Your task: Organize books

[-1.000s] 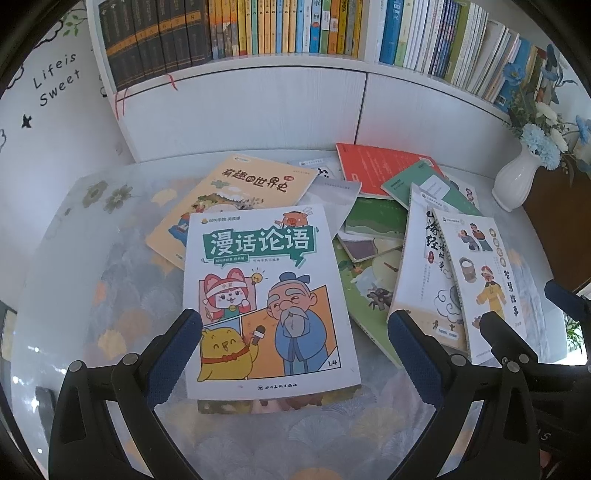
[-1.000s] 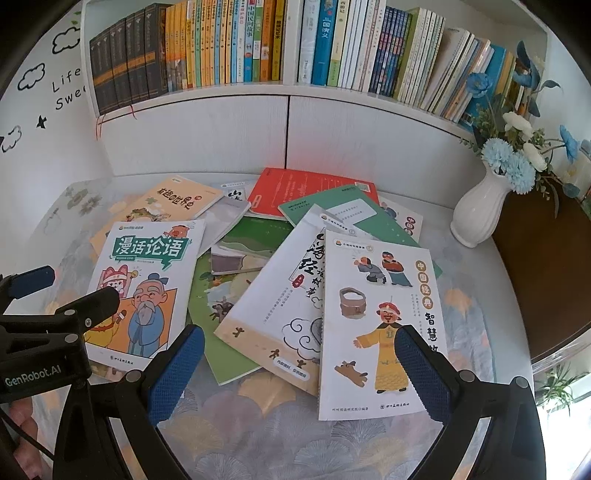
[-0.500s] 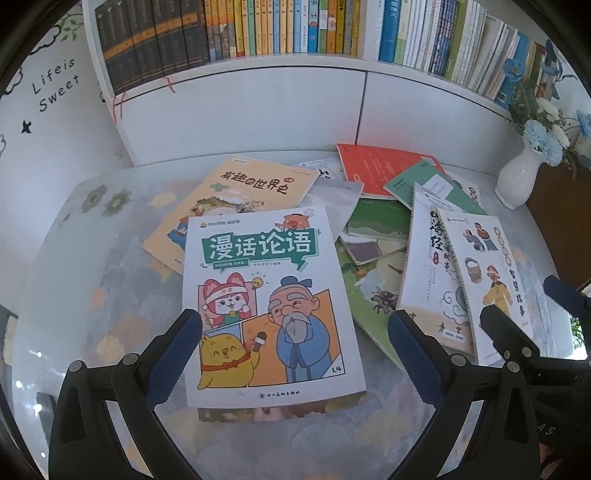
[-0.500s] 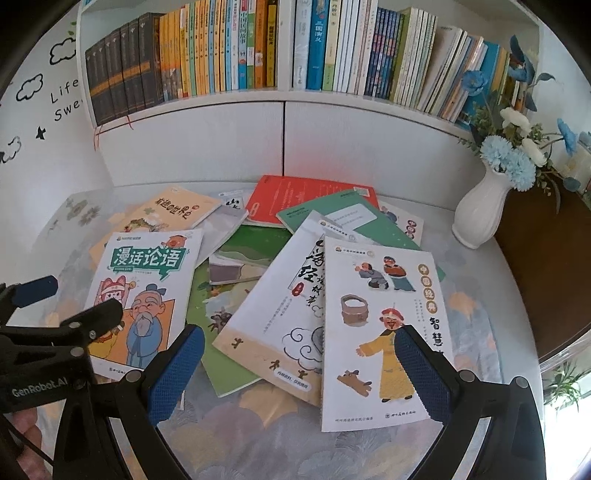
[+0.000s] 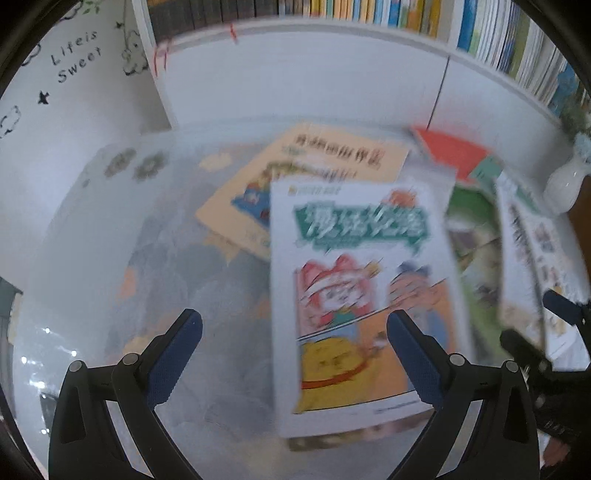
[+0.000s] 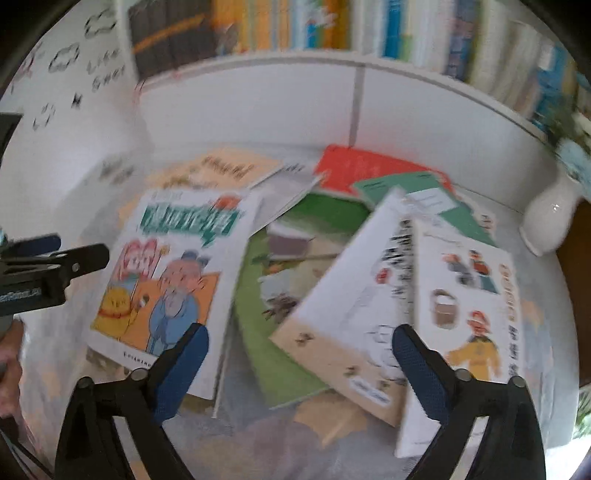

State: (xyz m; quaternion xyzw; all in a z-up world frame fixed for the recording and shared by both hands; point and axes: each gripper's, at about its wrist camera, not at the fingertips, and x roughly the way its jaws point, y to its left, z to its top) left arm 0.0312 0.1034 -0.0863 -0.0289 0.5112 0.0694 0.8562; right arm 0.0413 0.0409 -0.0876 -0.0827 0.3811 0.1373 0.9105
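Left gripper point(image 5: 293, 334): jaws wide apart, nothing clamped, above the near-left edge of the cartoon book point(image 5: 364, 295); bare table point(image 5: 110, 258) to its left. Right gripper point(image 6: 299, 349): jaws apart, just been closing, gripping nothing, over the white book point(image 6: 351, 306) and green book point(image 6: 280, 295). Loose books overlap across the table. Bookshelf point(image 6: 332, 33) behind is packed with upright books; white vase point(image 6: 550, 221) far right.

Both wrist cameras look steeply down, close over the same scattered books point(image 5: 362, 295) point(image 6: 332, 295)
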